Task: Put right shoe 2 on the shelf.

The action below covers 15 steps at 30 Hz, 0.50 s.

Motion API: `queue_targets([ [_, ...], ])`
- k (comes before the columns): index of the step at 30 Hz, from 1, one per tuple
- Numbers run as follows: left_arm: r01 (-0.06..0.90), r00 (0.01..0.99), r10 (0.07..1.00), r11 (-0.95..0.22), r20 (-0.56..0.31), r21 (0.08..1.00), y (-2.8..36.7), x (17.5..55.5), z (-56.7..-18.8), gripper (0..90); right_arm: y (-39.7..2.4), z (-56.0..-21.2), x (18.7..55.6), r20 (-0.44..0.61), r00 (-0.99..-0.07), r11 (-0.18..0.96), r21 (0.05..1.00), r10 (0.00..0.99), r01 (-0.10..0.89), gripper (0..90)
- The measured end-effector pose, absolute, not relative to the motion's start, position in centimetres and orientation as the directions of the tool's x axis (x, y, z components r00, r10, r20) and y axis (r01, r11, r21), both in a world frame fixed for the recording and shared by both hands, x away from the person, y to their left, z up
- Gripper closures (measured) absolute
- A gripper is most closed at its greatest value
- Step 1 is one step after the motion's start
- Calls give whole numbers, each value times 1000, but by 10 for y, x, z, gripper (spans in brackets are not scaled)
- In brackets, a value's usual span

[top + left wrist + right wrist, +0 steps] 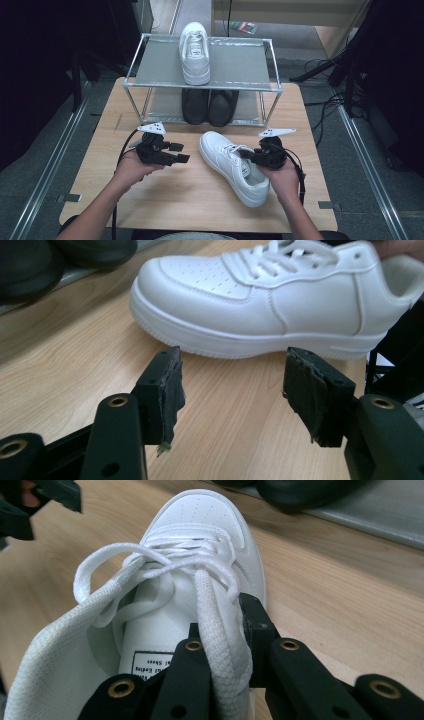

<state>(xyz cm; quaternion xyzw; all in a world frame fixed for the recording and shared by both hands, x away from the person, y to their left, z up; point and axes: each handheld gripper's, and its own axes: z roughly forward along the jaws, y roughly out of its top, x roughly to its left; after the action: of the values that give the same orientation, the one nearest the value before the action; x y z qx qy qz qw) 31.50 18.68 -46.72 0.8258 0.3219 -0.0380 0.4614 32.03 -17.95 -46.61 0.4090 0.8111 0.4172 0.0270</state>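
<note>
We can make out "Shoes" on the upside-down tongue label (152, 666) inside the white sneaker (200, 525); its other words are too blurred.

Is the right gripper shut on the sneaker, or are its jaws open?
Shut. The right gripper clamps the collar wall of the white sneaker between its jaws, one inside the opening and one outside, with a lace lying over them.

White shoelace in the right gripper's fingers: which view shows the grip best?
Right gripper view: the flat white shoelace of the white leather sneaker runs between the right gripper's closed fingers. High view shows the gripper at the sneaker's collar, lace too small. Left gripper view shows the sneaker's side, the grip hidden.
</note>
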Motion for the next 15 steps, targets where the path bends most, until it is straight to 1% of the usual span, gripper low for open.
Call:
queue_targets([
  [2, 573, 788, 494, -370, -367, 731, 188, 315, -468, 391, -181, -460, 326, 294, -687, 343, 696, 665, 630, 852],
  [3, 566, 792, 497, -381, -355, 731, 189, 312, -468, 391, -181, -458, 330, 298, -695, 353, 693, 654, 629, 852],
  [9, 566, 789, 510, -382, -344, 731, 195, 307, -469, 377, -190, -449, 354, 290, -769, 424, 698, 569, 577, 850],
  [15, 576, 777, 529, -375, -342, 727, 202, 302, -470, 376, -195, -441, 369, 292, -792, 460, 686, 535, 564, 848],
])
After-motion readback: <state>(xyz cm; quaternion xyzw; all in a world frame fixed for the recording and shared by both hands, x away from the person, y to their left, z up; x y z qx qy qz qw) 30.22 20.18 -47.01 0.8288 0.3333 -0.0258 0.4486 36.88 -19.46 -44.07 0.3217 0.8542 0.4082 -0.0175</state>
